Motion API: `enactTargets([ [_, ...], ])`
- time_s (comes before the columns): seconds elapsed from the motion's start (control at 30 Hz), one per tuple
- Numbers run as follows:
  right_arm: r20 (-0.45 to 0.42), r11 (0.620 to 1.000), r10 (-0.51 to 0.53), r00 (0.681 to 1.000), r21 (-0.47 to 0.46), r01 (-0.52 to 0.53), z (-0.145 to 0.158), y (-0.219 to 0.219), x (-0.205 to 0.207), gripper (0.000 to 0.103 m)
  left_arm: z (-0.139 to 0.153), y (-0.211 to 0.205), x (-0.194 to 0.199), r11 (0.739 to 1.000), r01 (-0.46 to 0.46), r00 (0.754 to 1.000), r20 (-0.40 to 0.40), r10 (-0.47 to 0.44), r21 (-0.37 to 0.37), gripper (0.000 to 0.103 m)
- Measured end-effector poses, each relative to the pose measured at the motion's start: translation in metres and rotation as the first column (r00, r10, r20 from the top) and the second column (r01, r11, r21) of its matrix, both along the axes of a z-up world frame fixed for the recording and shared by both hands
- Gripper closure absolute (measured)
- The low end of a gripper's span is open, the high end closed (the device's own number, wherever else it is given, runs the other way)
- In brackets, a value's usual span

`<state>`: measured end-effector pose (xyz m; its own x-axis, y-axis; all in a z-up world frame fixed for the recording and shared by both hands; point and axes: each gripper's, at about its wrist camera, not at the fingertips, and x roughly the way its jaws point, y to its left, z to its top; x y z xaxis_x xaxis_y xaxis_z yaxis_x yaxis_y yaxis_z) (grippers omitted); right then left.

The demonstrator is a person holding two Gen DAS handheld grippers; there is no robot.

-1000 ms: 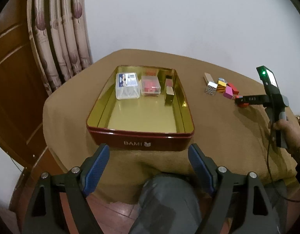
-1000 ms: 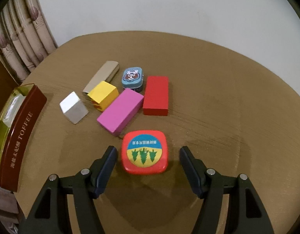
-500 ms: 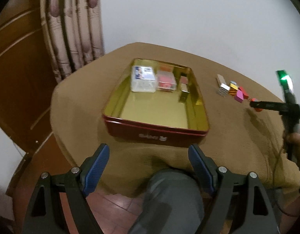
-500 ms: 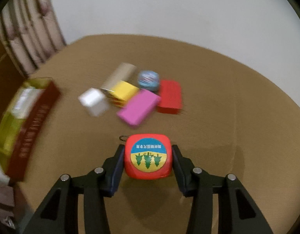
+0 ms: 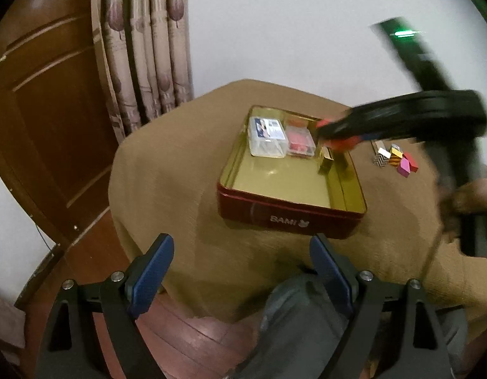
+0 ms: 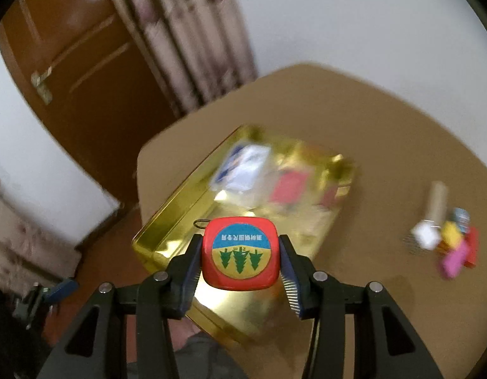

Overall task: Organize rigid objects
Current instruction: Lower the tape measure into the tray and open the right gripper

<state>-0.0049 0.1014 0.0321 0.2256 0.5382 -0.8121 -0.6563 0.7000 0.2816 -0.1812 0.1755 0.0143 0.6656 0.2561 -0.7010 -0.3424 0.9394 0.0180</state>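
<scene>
My right gripper is shut on a red square tape measure with a blue and yellow tree label, held in the air above the gold-lined red tin. In the left wrist view the right gripper is blurred over the tin's far right part, the tin reads BAMI. The tin holds a clear plastic box, a red box and a small gold block. My left gripper is open and empty, off the table's near edge.
A cluster of small blocks, white, yellow, pink and red, lies on the brown tablecloth right of the tin, also in the right wrist view. A curtain and wooden door stand at the left. A knee in grey trousers is below.
My right gripper closed on the red tape measure, lifted it off the cloth and carried it left over the tin. My left gripper drew back and turned a little.
</scene>
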Motion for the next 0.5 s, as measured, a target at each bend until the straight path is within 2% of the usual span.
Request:
enactTargets([
  [0.13, -0.062, 0.993, 0.081, 0.995, -0.086, -0.087, -0.029, 0.056, 0.005, 0.056, 0.001, 0.004, -0.003, 1.000, 0.008, 1.000, 0.010, -0.008, -0.011, 0.018],
  [0.27, -0.092, 0.979, 0.096, 0.991, -0.169, -0.110, -0.050, 0.088, 0.013, 0.056, -0.003, 0.007, 0.000, 0.999, 0.016, 1.000, -0.007, -0.016, -0.035, 0.018],
  [0.5, -0.123, 0.979, 0.074, 0.990, -0.179, -0.096, -0.064, 0.109, 0.031, 0.056, -0.012, 0.017, 0.006, 0.996, 0.001, 0.999, -0.040, -0.005, -0.094, 0.018],
])
